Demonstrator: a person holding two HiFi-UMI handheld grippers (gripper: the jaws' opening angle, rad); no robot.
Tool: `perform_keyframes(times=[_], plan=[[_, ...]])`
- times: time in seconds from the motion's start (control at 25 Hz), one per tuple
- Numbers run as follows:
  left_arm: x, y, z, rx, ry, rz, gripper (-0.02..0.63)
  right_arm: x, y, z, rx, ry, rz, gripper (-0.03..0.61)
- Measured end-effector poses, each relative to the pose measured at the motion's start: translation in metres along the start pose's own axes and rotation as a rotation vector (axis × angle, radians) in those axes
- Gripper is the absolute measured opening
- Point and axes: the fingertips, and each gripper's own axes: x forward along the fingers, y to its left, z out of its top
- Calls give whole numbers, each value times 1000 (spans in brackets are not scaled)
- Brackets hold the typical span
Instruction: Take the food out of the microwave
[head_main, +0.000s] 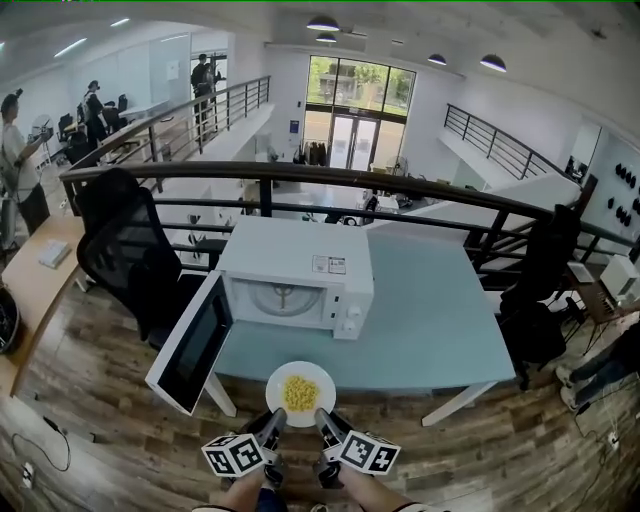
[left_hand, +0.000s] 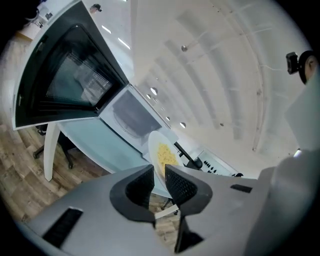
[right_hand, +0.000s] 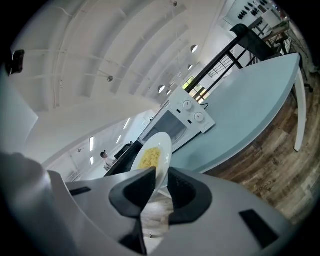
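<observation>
Both clamped | left tool, right tool pinch plate rim | food just ahead

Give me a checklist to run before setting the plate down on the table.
1. Left gripper shut on the plate rim: ok.
2. Right gripper shut on the rim: ok.
3. Plate out of the microwave: ok.
4. Food heaped mid-plate, none seen spilled: ok.
5. Bare table to the right of the microwave: ok.
6. Door shut: not ok, it stands open at the left.
</observation>
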Motion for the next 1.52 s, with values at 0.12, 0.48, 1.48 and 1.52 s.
perform_keyframes(times=[0.12,0.48,1.48,1.52], plan=[[-8,-8,-9,1,-12,7,83,-13,0,-3,-5,9,14,86],[-34,-30,-38,-3,-39,24,82,-51,0,-16,-23,37,35,84],[-55,-35,-72,-11,-35,52,81,-77,-13,-40,-8,72,27,83],[-54,-35,-72,-11,-35,53,81,-76,-13,-40,-8,72,27,83]])
